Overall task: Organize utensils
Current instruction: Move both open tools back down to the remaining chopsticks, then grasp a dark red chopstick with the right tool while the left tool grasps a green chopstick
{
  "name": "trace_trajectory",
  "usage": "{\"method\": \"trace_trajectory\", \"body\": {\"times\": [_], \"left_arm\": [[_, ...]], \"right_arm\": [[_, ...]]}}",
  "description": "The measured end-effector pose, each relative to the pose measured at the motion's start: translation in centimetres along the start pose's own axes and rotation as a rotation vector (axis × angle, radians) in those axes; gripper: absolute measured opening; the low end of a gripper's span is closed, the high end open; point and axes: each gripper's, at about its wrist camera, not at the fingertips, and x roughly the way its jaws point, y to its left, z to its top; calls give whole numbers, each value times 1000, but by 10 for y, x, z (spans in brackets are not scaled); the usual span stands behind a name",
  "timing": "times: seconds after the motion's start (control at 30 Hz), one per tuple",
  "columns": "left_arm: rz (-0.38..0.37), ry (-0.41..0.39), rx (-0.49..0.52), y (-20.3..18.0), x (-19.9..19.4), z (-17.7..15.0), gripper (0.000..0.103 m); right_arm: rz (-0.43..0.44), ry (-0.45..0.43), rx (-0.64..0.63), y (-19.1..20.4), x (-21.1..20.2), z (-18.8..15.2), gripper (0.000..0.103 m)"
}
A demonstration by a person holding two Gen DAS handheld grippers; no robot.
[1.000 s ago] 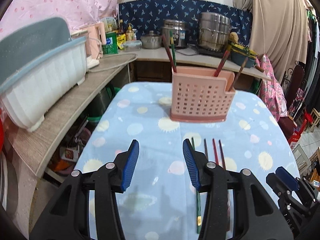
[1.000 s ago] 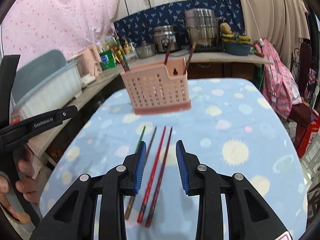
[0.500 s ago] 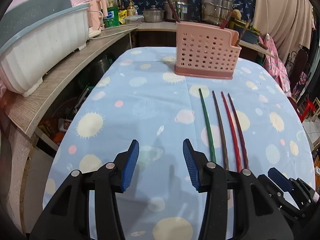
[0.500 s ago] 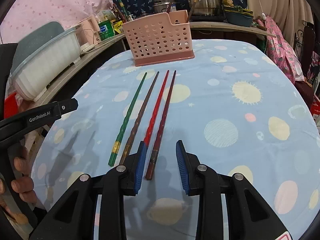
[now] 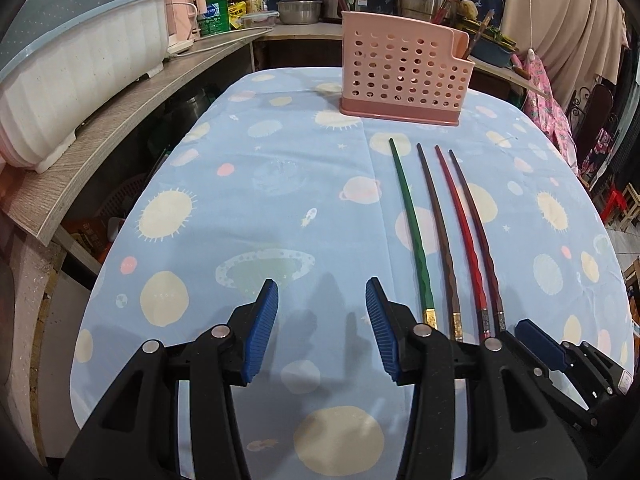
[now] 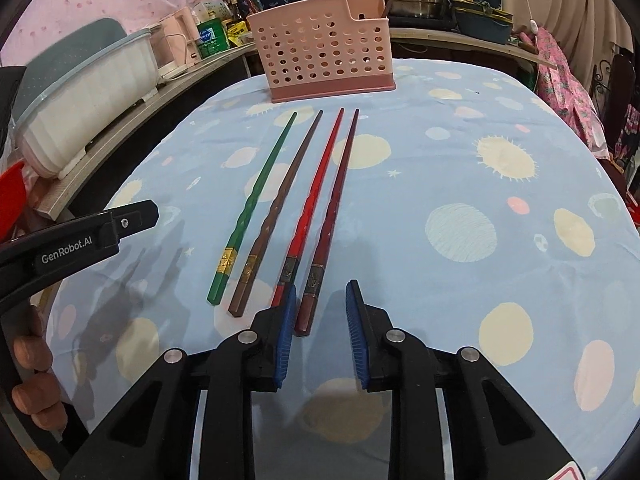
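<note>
Several chopsticks lie side by side on the blue tablecloth: green [image 6: 256, 196], brown [image 6: 280, 204], red [image 6: 312, 196] and dark red [image 6: 334, 208]. They also show in the left wrist view, green [image 5: 412, 224] leftmost, dark red [image 5: 478, 232] rightmost. A pink perforated utensil holder [image 6: 326, 50] stands beyond their tips [image 5: 402, 74], with chopsticks in it. My right gripper [image 6: 322, 332] is open, low over the near ends of the red and dark red chopsticks. My left gripper [image 5: 320, 328] is open and empty, left of the green chopstick.
A white dish rack [image 5: 76, 80] sits on a wooden shelf [image 5: 120, 120] along the table's left side. Pots and bottles stand on the counter [image 5: 304, 28] behind the holder. The table [image 6: 480, 200] drops off at right.
Both grippers have pulled back toward me and tilted down; the holder now looks farther off and the chopsticks' near ends have come into view. Both stay open.
</note>
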Motion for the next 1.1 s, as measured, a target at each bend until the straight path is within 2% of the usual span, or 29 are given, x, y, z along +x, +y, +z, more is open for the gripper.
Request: {"method": "trace_trajectory", "body": {"times": [0.17, 0.3, 0.43, 0.57, 0.83, 1.1], "left_arm": [[-4, 11, 2, -3, 3, -2, 45], [-10, 14, 6, -5, 3, -4, 51], [-20, 23, 11, -9, 4, -6, 54], [-36, 28, 17, -13, 5, -9, 61], [-83, 53, 42, -28, 8, -19, 62], [-73, 76, 64, -41, 21, -24, 62]], "right_arm": [[-9, -3, -10, 1, 0, 0, 22], [-33, -5, -29, 5, 2, 1, 19], [-60, -6, -37, 4, 3, 1, 9], [-60, -8, -22, -2, 2, 1, 7], [-63, -16, 10, -16, -3, -1, 7], [-54, -17, 21, -19, -4, -2, 7]]}}
